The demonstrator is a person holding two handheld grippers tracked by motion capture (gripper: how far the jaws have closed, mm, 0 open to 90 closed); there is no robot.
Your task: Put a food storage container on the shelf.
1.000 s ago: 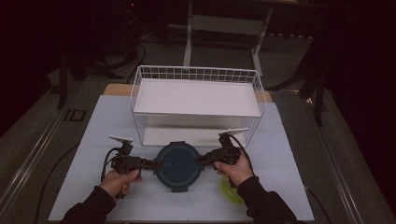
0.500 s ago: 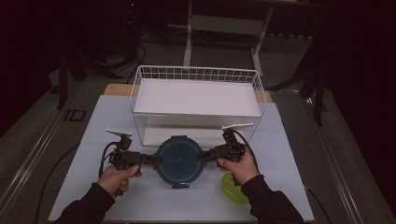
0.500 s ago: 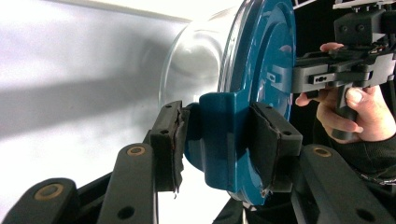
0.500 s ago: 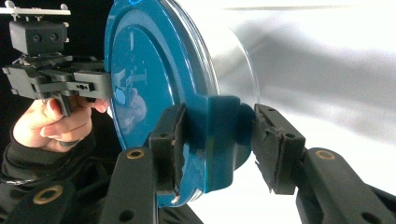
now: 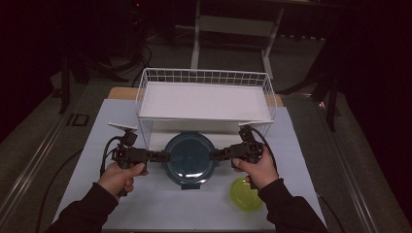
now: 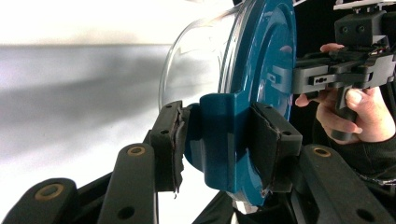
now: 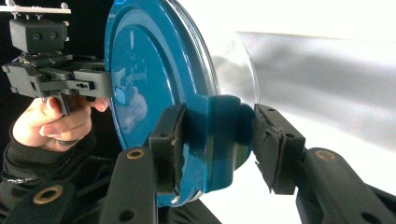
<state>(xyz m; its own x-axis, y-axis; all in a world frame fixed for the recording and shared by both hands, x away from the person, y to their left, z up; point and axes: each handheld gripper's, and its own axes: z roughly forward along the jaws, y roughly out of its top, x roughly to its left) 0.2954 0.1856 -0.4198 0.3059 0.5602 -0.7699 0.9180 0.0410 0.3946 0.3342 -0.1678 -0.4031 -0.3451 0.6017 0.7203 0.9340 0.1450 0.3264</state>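
A round clear container with a teal lid [image 5: 189,158] is held between my two grippers, just in front of the wire basket. My left gripper [image 5: 165,156] is shut on the lid's left latch tab [image 6: 217,135], with a pad on each side of it. On the opposite tab [image 7: 224,140], my right gripper [image 5: 214,155] is shut the same way. In the left gripper view the lid [image 6: 266,56] faces the right gripper [image 6: 327,74]. From the right gripper view, the lid [image 7: 149,70] has the left gripper [image 7: 56,79] beyond it.
A white wire basket [image 5: 204,76] with a white floor stands across the back of the white table mat [image 5: 97,145]. A small yellow-green dish [image 5: 245,193] lies at the front right, close beside the person's right wrist.
Both grippers have carried the container away from the person, toward the front of the basket. Their hold on the two tabs is unchanged.
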